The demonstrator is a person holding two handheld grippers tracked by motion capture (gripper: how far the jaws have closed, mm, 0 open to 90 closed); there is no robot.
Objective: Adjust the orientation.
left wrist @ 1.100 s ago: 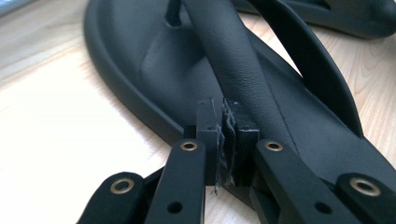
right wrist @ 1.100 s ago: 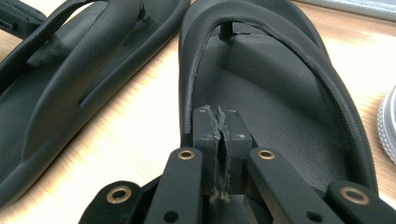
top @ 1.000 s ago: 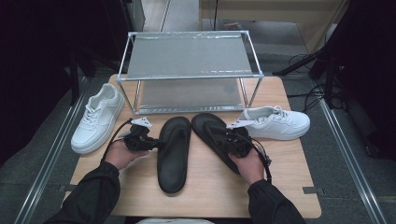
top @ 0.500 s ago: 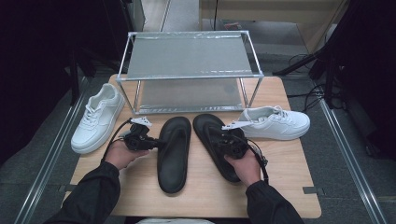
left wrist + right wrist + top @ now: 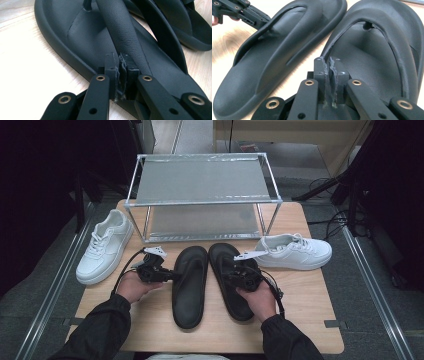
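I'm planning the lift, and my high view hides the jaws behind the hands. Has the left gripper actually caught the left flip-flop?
Observer: Yes. The left gripper has its jaws shut on the near edge of the left flip-flop's strap.
Operator: And the right one?
Observer: The right gripper pinches the right flip-flop's strap on the thin branch nearer the other flip-flop.

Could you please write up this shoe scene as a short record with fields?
surface: light wooden table
rack: two-tier metal-framed shoe rack, both tiers bare
left tool: shut on strap of left black rubber flip-flop
right tool: shut on strap of right black rubber flip-flop
left white lace-up sneaker: left of rack
right white lace-up sneaker: front right of rack
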